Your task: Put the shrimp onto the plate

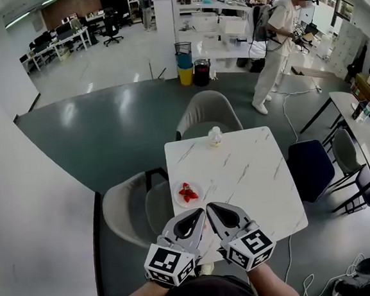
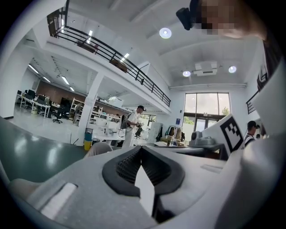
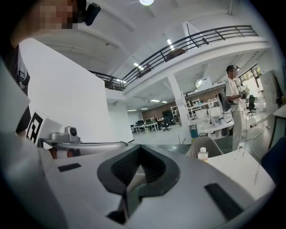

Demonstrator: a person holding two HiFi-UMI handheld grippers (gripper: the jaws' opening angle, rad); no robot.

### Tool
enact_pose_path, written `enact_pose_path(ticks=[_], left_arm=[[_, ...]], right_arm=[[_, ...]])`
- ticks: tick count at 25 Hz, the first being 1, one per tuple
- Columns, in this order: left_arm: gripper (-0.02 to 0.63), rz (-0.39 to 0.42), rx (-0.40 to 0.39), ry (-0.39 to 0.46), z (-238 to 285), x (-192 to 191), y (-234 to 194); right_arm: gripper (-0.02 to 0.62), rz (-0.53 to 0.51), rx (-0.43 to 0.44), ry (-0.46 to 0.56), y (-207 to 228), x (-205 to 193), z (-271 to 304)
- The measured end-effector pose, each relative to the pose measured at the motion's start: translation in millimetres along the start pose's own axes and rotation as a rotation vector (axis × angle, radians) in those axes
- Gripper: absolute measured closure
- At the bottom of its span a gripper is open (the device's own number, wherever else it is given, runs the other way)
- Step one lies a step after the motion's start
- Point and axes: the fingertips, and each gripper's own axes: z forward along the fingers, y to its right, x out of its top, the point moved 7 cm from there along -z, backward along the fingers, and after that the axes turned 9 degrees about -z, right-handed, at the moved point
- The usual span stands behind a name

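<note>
Our left tool (image 1: 199,212) and right tool (image 1: 211,210) are both closed on nothing, tips side by side above the near edge of the desk (image 1: 251,170). The red shrimp (image 1: 188,193) seem to lie on the plate (image 1: 179,201) just ahead, so we should avoid nudging it.

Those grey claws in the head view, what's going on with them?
A person holds a gripper in each hand, close to the near edge of the white marble table. The left gripper and the right gripper are both shut and hold nothing. The red shrimp lie on the small white plate at the table's left side. A small bottle stands at the far edge.
</note>
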Motion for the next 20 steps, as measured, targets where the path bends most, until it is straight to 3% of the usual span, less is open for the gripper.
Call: enact_pose_path(ticks=[7,20], left_arm=[[0.598,0.012,-0.013,0.035,0,15,5],[0.598,0.009,-0.002,0.046,0,14,3]], right_arm=[[0.594,-0.043,-0.013,0.055,-2,23,-4],[0.594,-0.038,0.004,0.063,-3,22,-1]])
